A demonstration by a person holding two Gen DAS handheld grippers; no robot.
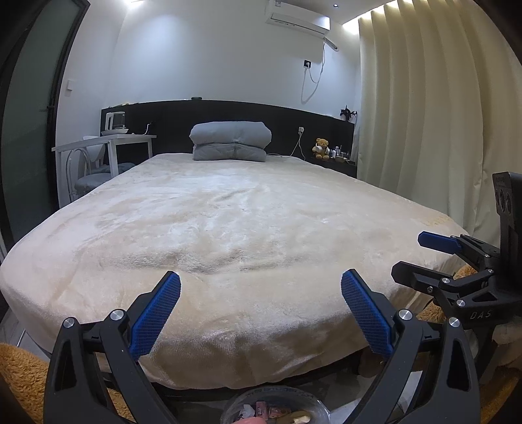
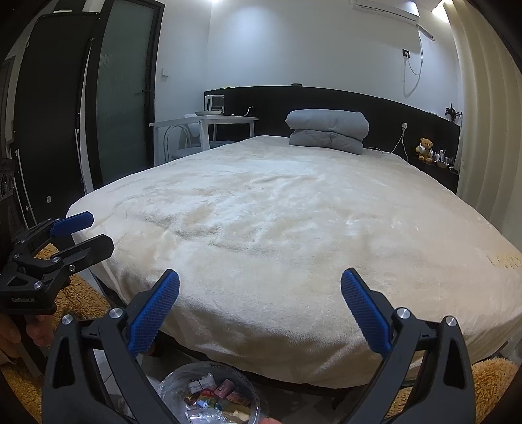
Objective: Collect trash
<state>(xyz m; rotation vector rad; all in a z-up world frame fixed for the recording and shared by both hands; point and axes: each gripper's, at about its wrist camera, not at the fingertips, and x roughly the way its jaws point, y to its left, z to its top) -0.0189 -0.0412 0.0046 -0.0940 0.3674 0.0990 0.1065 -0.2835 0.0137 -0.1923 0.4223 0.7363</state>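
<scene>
**Both grippers spread at foot of bed, trash bag below**

Bed [image 1: 248, 228] fills both views, covered by a cream plush blanket, surface bare except a folded grey duvet [image 1: 231, 141] at the head end against the dark headboard [image 1: 228, 117]. Cream curtain [image 1: 424, 114] on the right wall, air conditioner [image 1: 298, 19] high above. White bench [image 1: 107, 142] left of the bed carries a kettle [image 1: 115, 121]; a chair sits under it. Teddy bear [image 1: 321, 148] on the low shelf right of the bed head. Orange shaggy rug [image 2: 489, 381] on the floor at the bed's foot corners.

Left gripper [image 1: 261, 313] is held over the bed's foot edge, jaws spread wide, nothing between them. Right gripper [image 2: 260, 311] is beside it, jaws likewise spread and empty; each shows at the other view's edge.

Clear plastic bag [image 2: 212, 394] sits on the floor just below the grippers, mouth open, holding small wrappers and boxes. A fingertip shows at the bottom edge near the bag.
</scene>
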